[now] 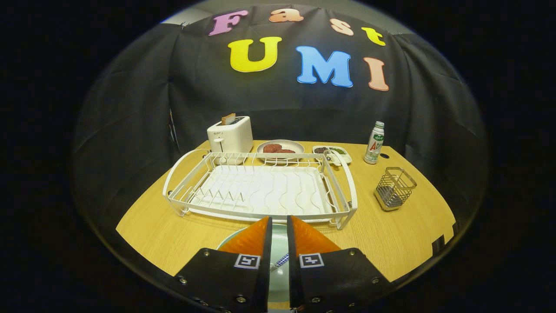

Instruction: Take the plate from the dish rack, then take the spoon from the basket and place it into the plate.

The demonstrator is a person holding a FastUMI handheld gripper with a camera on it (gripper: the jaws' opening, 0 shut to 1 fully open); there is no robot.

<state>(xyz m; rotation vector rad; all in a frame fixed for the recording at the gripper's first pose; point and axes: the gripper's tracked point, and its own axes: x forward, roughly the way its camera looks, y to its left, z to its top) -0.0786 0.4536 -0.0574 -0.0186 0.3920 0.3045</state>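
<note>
A pale green plate [278, 243] lies on the wooden table just in front of the white dish rack [260, 191], right under my fingers. The spoon's blue patterned handle [281, 260] shows through the narrow slit between the fingers, lying on the plate below them. My gripper [279, 222] hovers over the plate with its fingers drawn almost together and nothing pinched at the tips. The rack holds no dishes. The wire basket [394, 188] stands to the right of the rack, with nothing in it.
Beyond the rack stand a white toaster [230, 134] with a slice in it, a plate of food [280, 148], a small tray [332, 152] and a bottle [374, 143]. The table edge [143, 256] runs close on both sides of the fingers.
</note>
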